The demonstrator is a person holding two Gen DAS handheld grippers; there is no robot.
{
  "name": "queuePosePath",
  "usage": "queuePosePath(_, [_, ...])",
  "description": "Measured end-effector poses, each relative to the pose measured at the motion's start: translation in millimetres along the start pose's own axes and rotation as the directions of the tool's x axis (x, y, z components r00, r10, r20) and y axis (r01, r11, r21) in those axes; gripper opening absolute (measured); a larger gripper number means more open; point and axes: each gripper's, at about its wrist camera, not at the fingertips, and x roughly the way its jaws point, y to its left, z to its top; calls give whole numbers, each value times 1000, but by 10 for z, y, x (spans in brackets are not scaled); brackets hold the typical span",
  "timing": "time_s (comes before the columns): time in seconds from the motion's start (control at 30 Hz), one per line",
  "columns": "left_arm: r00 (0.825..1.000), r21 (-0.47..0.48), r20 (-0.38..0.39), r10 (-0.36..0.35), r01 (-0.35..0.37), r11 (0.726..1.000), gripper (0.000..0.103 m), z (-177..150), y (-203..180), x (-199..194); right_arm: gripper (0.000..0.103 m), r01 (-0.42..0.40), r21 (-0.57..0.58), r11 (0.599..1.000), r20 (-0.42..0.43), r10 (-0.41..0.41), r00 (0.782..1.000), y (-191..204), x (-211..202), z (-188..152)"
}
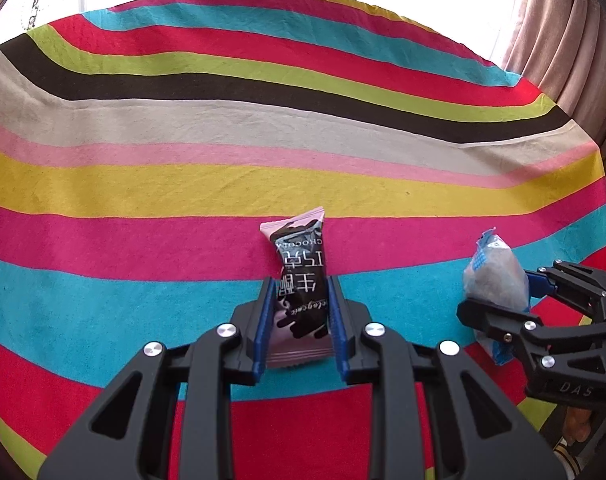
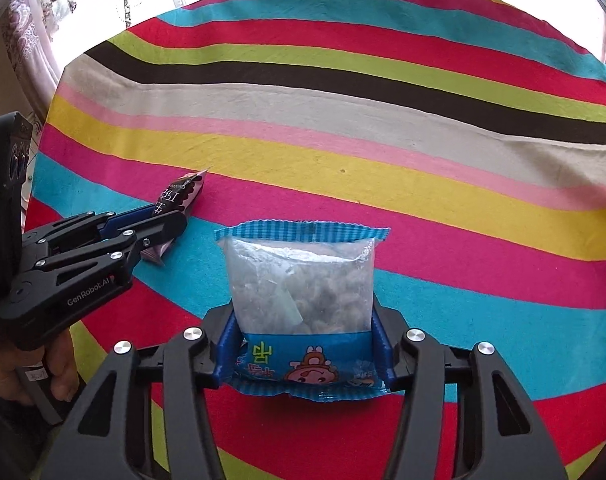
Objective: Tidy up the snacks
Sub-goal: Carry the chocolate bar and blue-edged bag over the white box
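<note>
My left gripper (image 1: 299, 292) is shut on a pink and black chocolate snack packet (image 1: 301, 276), its blue pads pressing both long sides. The packet points away over the striped cloth; it also shows in the right wrist view (image 2: 179, 196). My right gripper (image 2: 303, 316) is shut on a clear snack bag with blue printed ends (image 2: 303, 280), holding its lower half. In the left wrist view that bag (image 1: 495, 276) and the right gripper (image 1: 499, 292) sit at the right. The left gripper (image 2: 171, 216) appears at the left of the right wrist view.
A round table under a bright striped cloth (image 1: 263, 140) fills both views. Beige curtains (image 1: 563, 40) hang at the far right, and a bright window lies behind the table. A hand (image 2: 43, 376) holds the left gripper's handle.
</note>
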Motion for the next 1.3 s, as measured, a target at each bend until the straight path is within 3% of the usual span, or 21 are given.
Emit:
queuePosePath(0.73, [994,25,-61,91,-89,996,26,-321,-539,-519,52,49,114,992,57,-56,997,-36,-626,-582])
queuePosePath(1.3, [996,152,-53,69,-60,987,26,-582,-1290,-893,52,88,271,959,102,-120,988,-436,-1289,-1162])
